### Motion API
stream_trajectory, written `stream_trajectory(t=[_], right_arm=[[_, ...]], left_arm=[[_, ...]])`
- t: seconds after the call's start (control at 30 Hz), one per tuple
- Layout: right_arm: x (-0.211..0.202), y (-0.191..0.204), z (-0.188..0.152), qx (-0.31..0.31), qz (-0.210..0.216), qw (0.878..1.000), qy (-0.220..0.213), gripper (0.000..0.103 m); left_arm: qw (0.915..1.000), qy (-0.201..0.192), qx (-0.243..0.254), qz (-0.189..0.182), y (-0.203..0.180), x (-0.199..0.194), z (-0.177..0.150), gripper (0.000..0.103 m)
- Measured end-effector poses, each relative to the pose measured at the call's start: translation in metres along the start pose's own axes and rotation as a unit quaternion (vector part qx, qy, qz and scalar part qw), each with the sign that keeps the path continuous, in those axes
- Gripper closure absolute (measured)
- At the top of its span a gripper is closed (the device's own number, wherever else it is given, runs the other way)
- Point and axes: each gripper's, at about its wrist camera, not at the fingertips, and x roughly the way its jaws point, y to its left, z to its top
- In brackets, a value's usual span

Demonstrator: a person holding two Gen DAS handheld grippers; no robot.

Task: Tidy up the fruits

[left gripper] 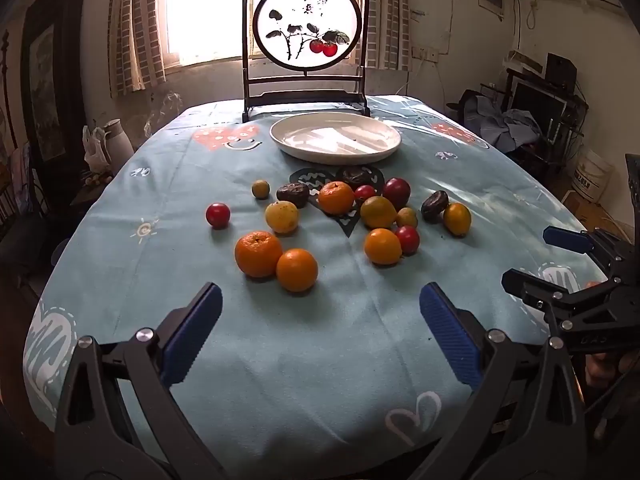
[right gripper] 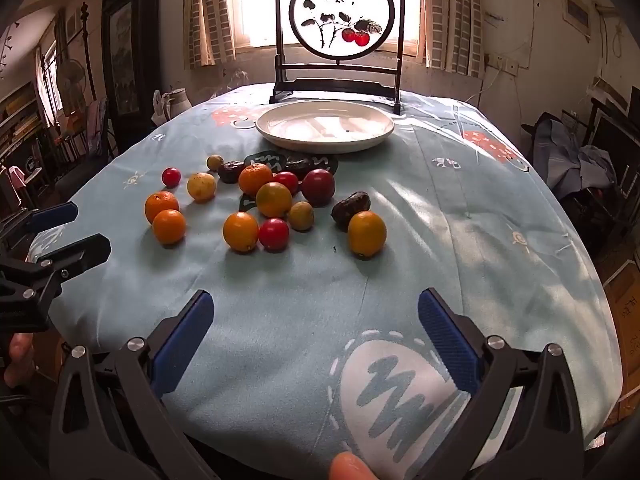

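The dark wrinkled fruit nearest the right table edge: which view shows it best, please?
The right wrist view: the dark wrinkled fruit sits nearer and larger, surface texture visible. In the left wrist view it is smaller, off to the right, partly behind an orange fruit.

i see strong backlight from the window (left gripper: 208, 12), blown out white. glare streaks the plate (left gripper: 335, 137). fisheye edges bend and darken.

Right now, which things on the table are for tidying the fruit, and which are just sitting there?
For the job:
- white plate, empty
- oranges, like the big one
- red fruits, like this one
- dark wrinkled fruits, like this one
- left gripper and right gripper, jaws open

Just sitting there:
- painted screen
- tablecloth
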Motion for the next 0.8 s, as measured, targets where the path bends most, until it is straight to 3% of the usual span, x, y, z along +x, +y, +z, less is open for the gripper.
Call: stream_trajectory(t=[0.8], right_arm=[[0.0024,0.0030,-0.0006,-0.003,-0.002,1.000,0.007,0.001]], left_arm=[[1.0000,0.003,0.000,0.005,0.0038,0.0055,-0.0048,0.002]])
